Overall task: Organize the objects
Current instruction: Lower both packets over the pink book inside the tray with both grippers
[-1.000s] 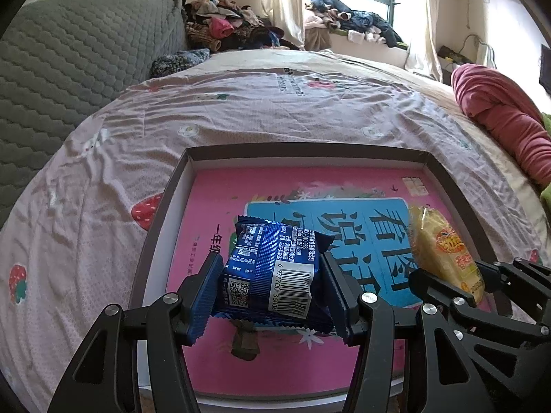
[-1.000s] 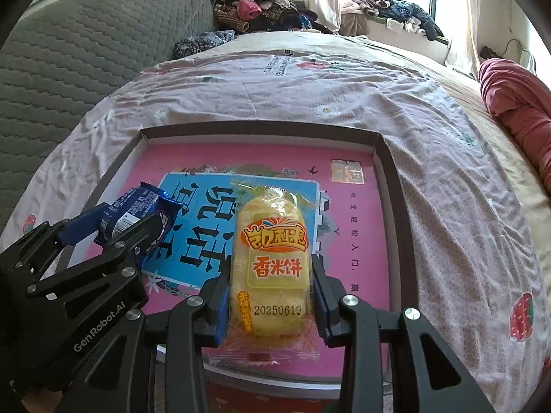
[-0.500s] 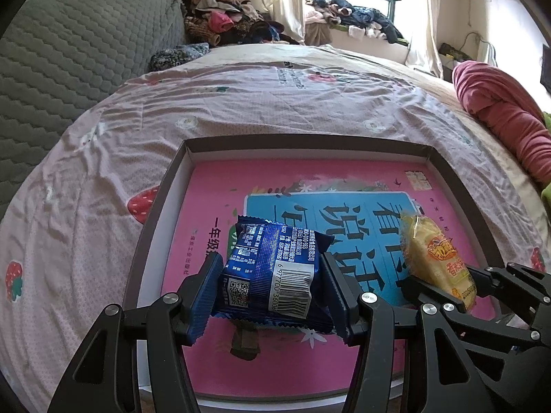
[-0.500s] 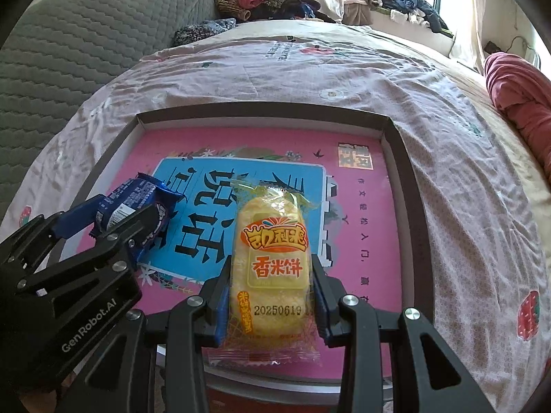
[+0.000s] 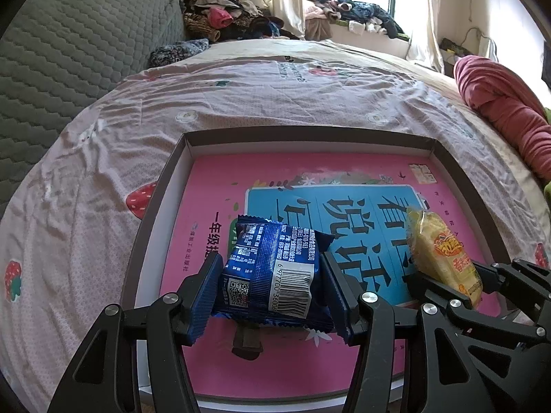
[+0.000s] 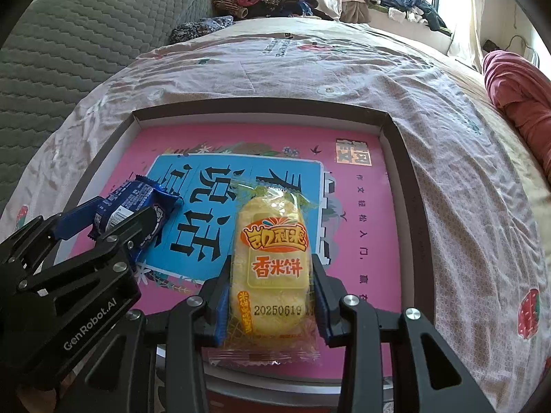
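Note:
My left gripper (image 5: 272,296) is shut on a blue snack packet (image 5: 275,272) and holds it above the near left part of a shallow dark-rimmed box (image 5: 310,134) with a pink and blue printed floor. My right gripper (image 6: 272,296) is shut on a yellow rice-cracker packet (image 6: 272,261) above the near middle of the same box (image 6: 396,130). In the left wrist view the yellow packet (image 5: 440,254) and right gripper show at the right. In the right wrist view the blue packet (image 6: 137,210) and left gripper show at the left.
The box lies on a bed with a pale pink strawberry-print sheet (image 5: 103,158). A grey quilted headboard (image 5: 69,55) stands at the left. A clothes pile (image 5: 224,20) is at the back, a red blanket (image 5: 499,103) at the right.
Both grippers have moved forward over the box with their packets still held; the box's far rim now sits lower and nearer in both views.

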Demonstrator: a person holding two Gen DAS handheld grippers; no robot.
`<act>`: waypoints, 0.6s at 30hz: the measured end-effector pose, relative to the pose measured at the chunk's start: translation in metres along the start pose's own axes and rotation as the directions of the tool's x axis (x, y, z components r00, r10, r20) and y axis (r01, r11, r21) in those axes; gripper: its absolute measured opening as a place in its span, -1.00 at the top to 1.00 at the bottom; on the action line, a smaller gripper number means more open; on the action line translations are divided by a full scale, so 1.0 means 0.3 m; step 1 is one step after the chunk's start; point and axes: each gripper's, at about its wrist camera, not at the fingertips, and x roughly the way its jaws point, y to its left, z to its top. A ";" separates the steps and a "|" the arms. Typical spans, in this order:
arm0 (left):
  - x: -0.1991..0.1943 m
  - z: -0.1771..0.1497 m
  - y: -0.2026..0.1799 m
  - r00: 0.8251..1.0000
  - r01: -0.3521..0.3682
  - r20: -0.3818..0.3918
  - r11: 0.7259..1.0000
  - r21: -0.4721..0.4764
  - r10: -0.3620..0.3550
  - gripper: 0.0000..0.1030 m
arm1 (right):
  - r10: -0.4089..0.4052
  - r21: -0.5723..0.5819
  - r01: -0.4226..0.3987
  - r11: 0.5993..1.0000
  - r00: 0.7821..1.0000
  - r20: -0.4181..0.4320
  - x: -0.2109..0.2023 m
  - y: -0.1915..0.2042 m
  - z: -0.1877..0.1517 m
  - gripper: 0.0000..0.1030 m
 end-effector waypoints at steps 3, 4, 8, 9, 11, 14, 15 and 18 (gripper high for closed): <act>-0.001 0.000 -0.001 1.000 0.000 -0.002 1.000 0.000 0.000 -0.16 | -0.002 0.001 0.002 1.000 1.000 0.000 0.000 -0.001 0.001 0.23; -0.001 0.000 -0.001 1.000 -0.002 -0.003 1.000 -0.001 0.002 -0.16 | -0.002 0.001 0.002 1.000 1.000 0.000 0.000 -0.001 0.001 0.23; -0.002 0.002 -0.002 1.000 -0.004 -0.005 1.000 0.001 0.004 -0.17 | 0.000 0.003 0.000 1.000 1.000 0.001 -0.001 -0.003 0.000 0.23; -0.002 0.001 0.000 1.000 -0.004 -0.003 1.000 0.002 0.004 -0.17 | 0.001 0.005 -0.001 1.000 1.000 0.001 -0.001 -0.006 0.000 0.23; -0.001 0.001 0.001 1.000 -0.003 -0.004 1.000 -0.001 0.003 -0.17 | 0.001 0.007 -0.001 1.000 1.000 0.002 -0.001 -0.007 0.000 0.23; -0.001 0.001 0.001 1.000 -0.003 -0.002 1.000 0.000 0.003 -0.17 | 0.000 0.007 0.000 1.000 1.000 0.002 0.000 -0.008 0.000 0.23; 0.000 0.001 0.000 1.000 -0.003 -0.005 1.000 -0.001 0.003 -0.17 | 0.001 0.007 -0.001 1.000 1.000 0.002 0.000 -0.008 0.000 0.23; -0.001 0.001 0.000 1.000 -0.002 -0.006 1.000 -0.001 0.002 -0.17 | 0.001 0.010 -0.001 1.000 1.000 0.002 -0.001 -0.008 0.000 0.23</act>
